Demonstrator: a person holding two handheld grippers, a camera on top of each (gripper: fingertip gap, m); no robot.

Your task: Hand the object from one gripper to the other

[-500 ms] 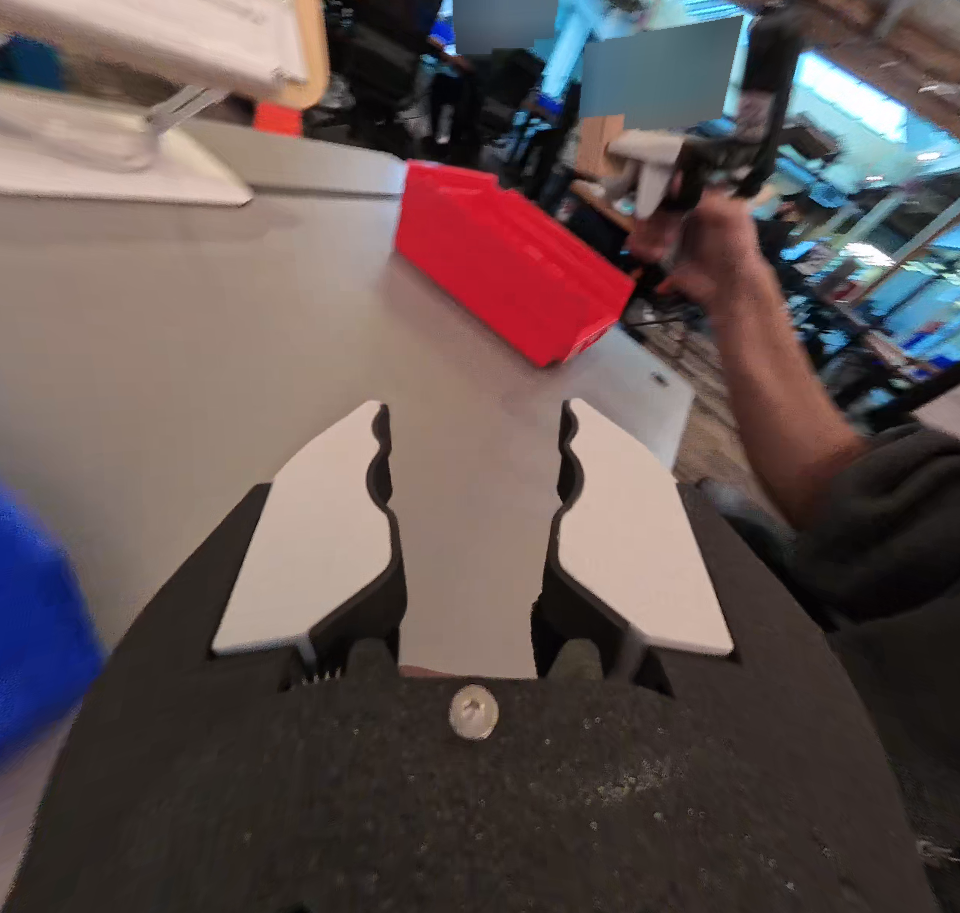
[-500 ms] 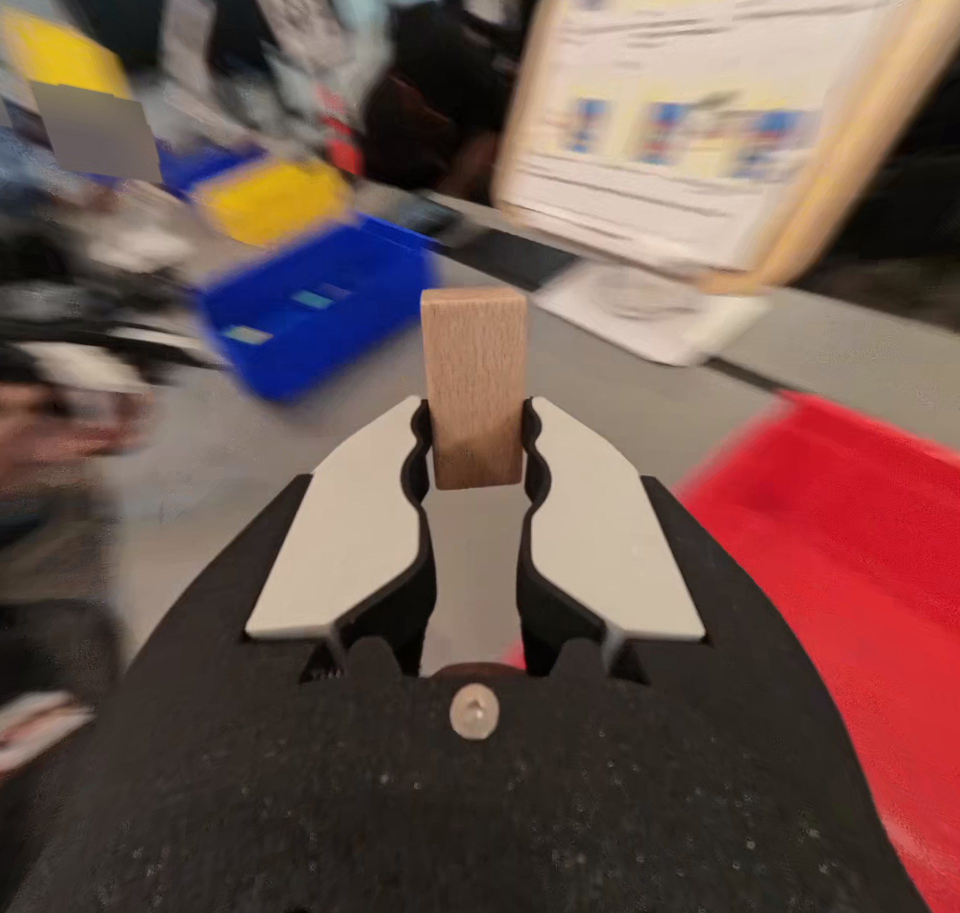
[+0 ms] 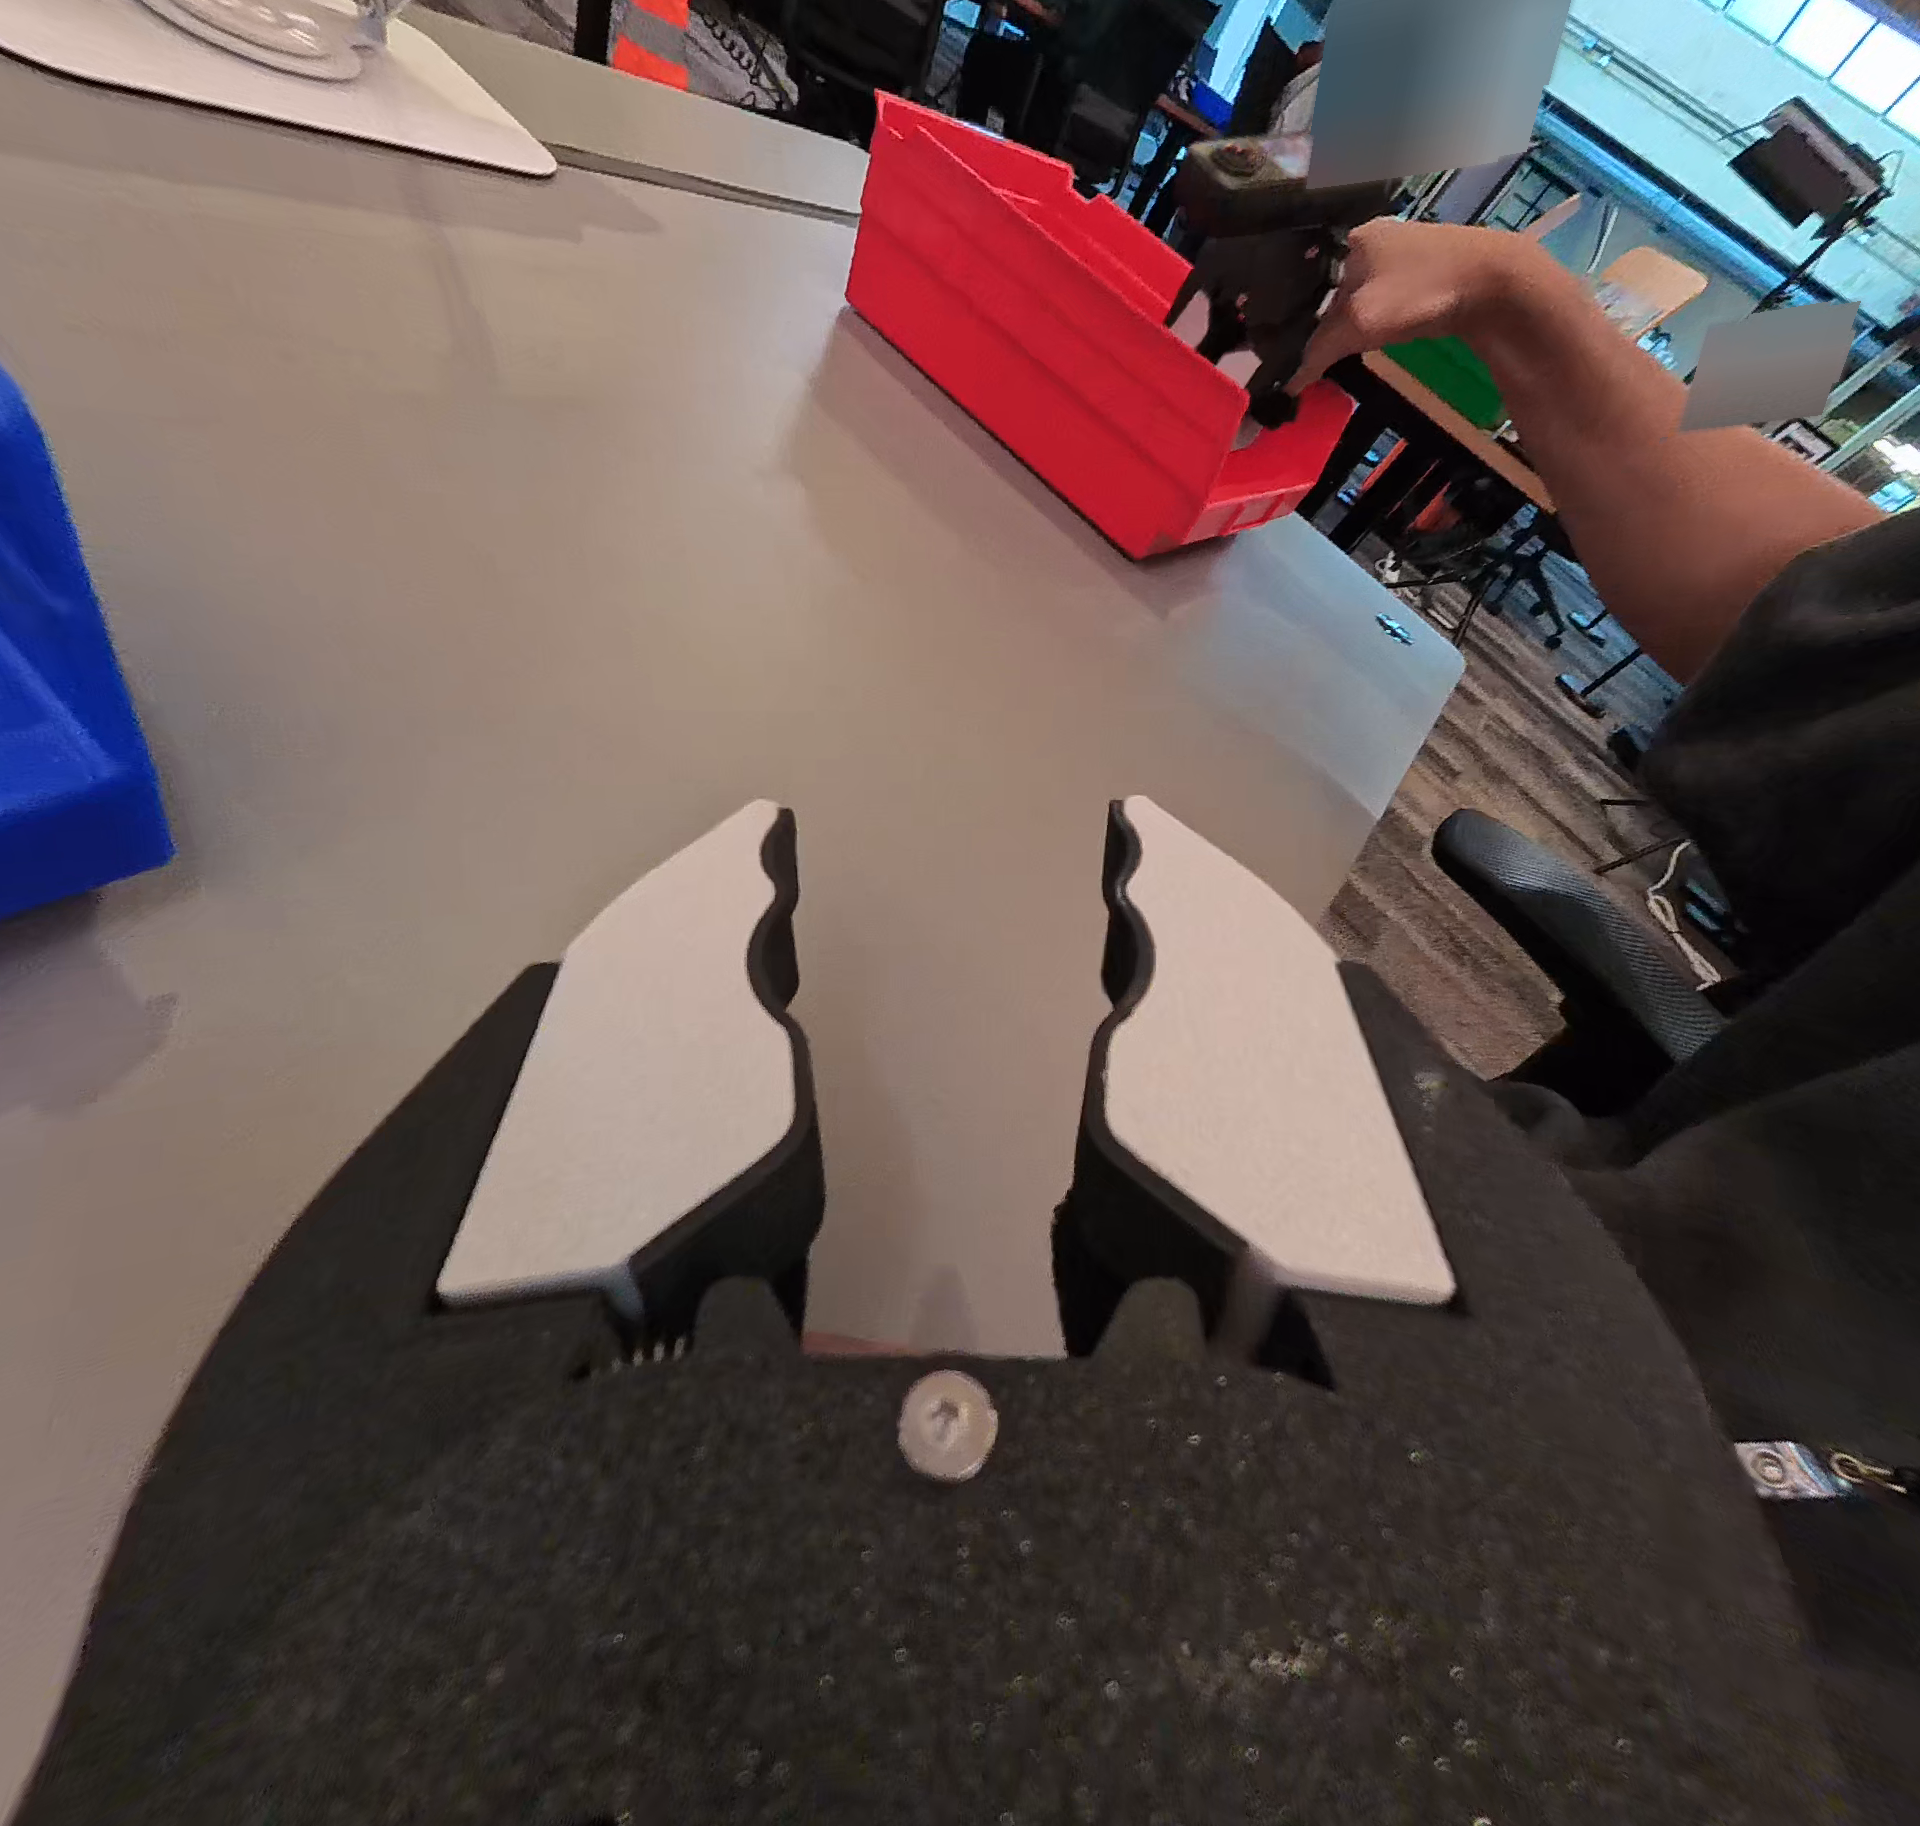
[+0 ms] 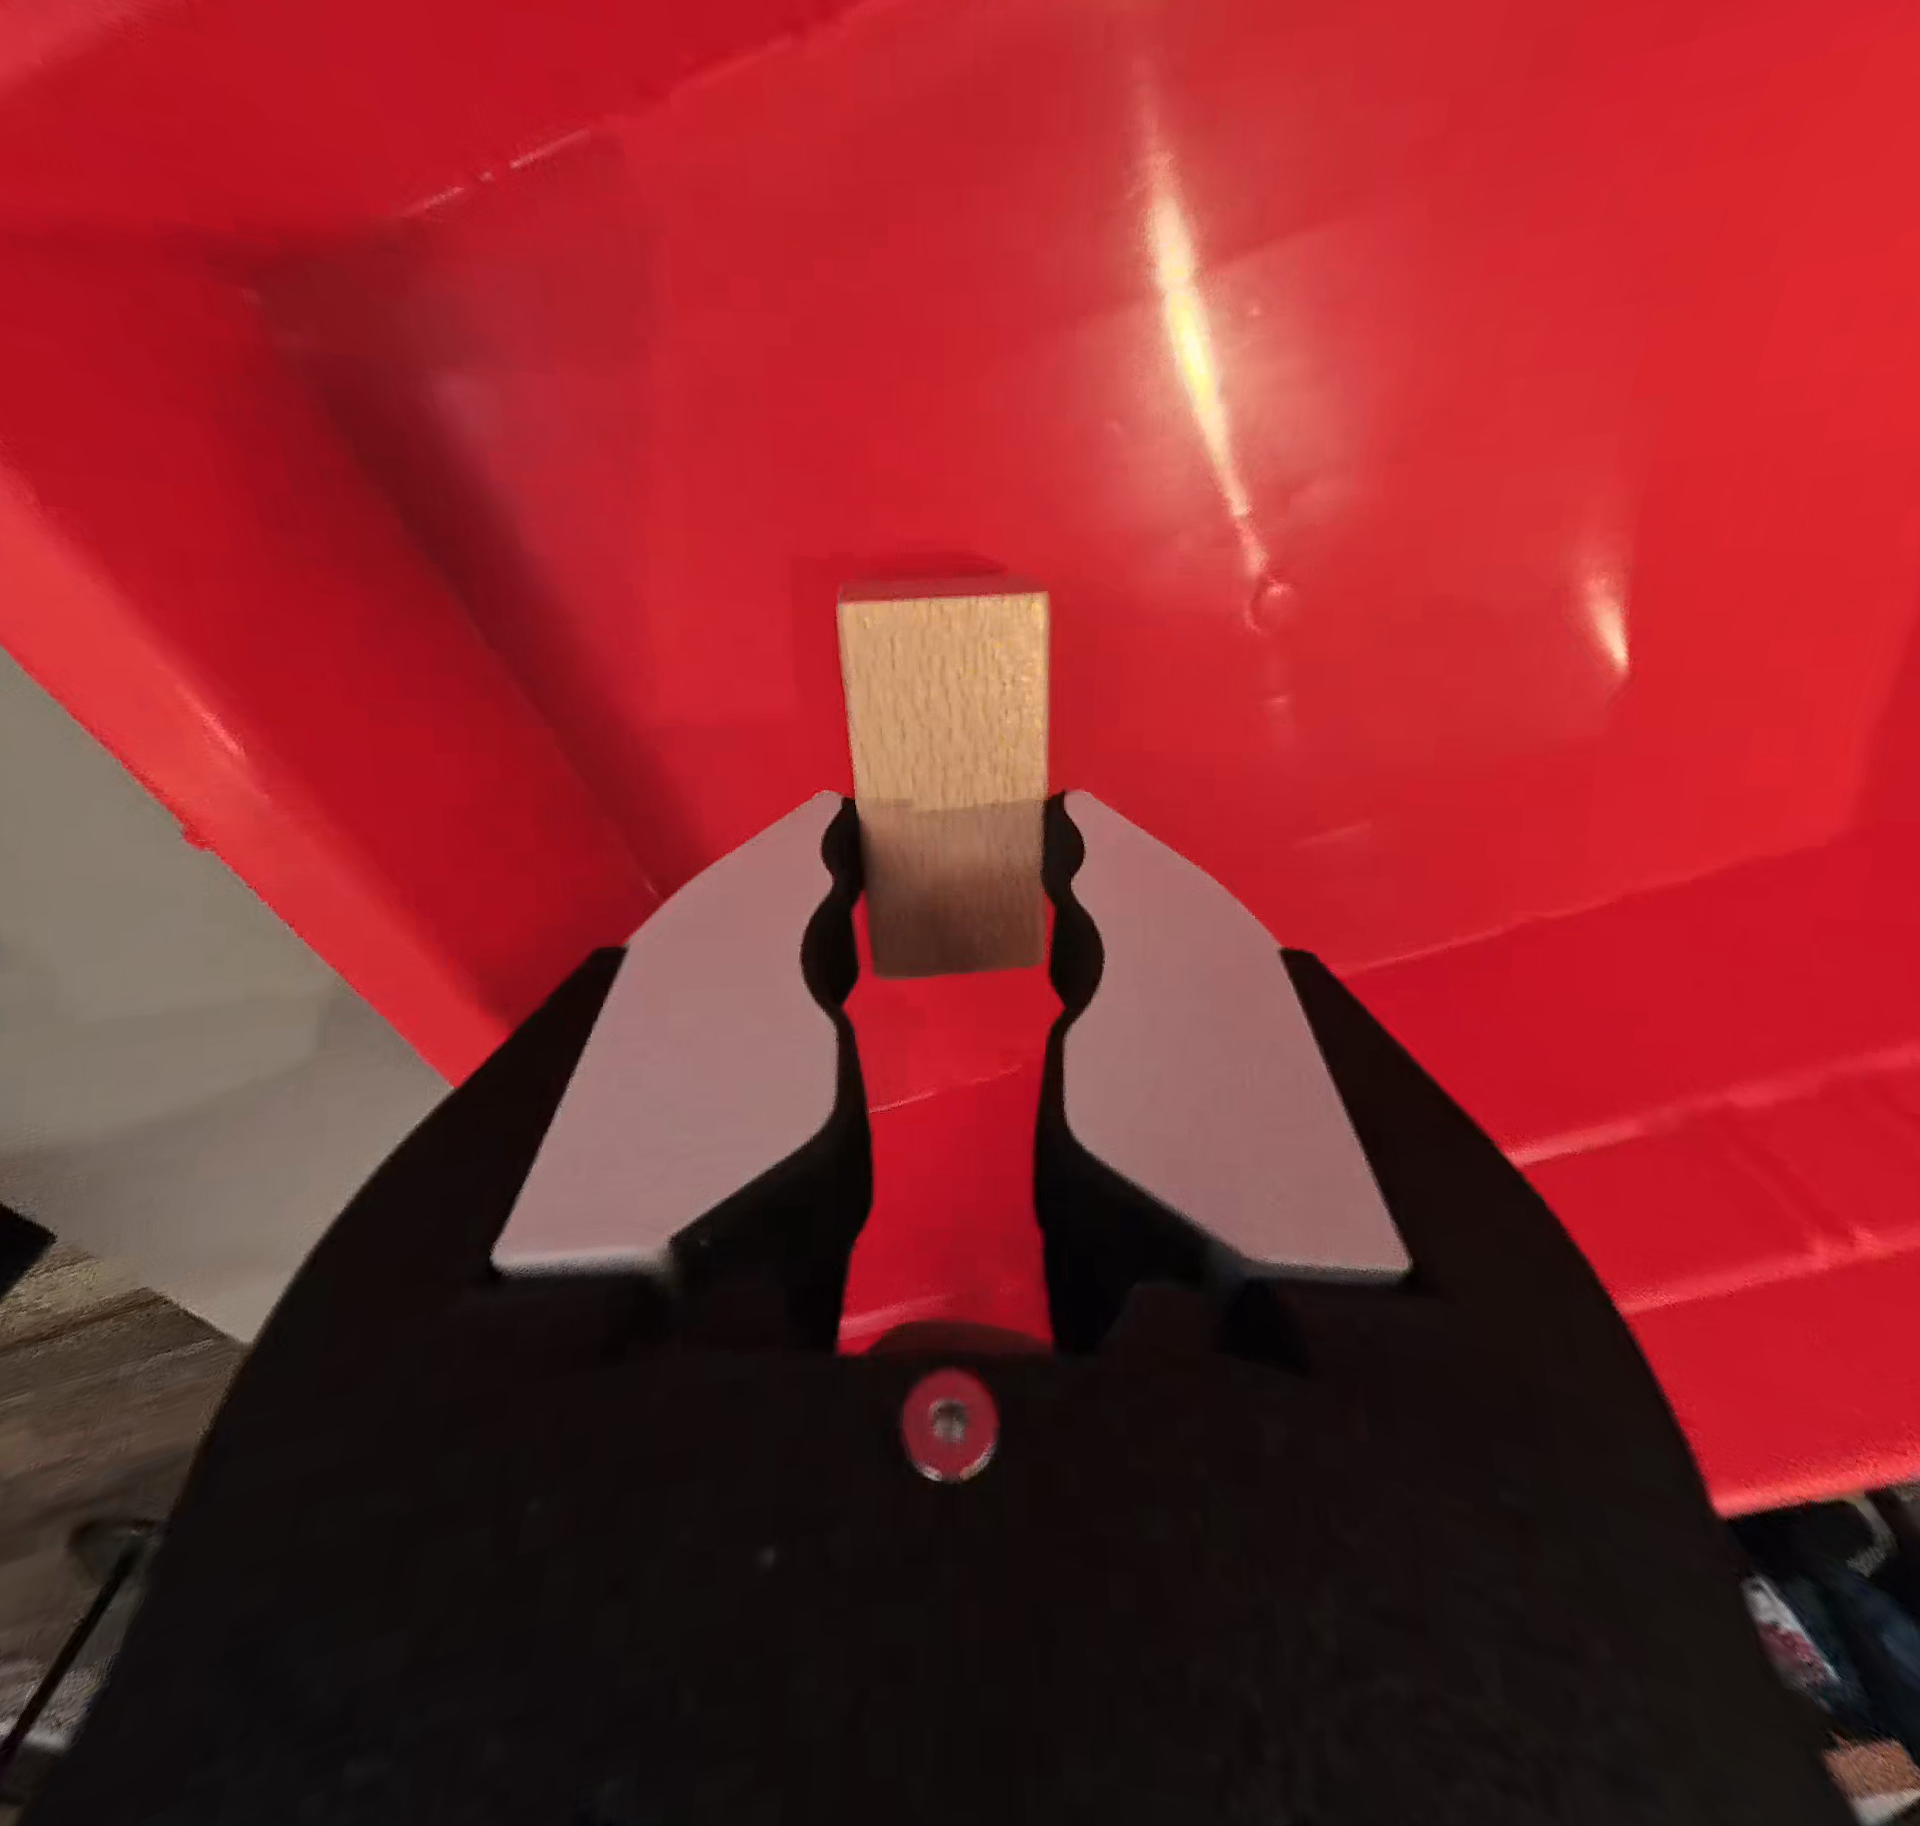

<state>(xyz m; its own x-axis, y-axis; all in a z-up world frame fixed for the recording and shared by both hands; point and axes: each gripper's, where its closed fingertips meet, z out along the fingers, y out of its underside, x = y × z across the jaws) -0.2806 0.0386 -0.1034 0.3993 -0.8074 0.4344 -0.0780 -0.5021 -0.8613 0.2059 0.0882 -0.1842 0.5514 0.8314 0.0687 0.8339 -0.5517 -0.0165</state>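
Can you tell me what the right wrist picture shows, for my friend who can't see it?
The right claw is pinching a small wooden block between its two grey fingers, and the block sticks out past their tips. Behind it, a shiny red bin fills almost the whole picture. A bit of grey table shows at the left.

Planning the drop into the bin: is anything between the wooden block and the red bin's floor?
Nothing visible. The right gripper holds the wooden block over the bare inside of the red bin.
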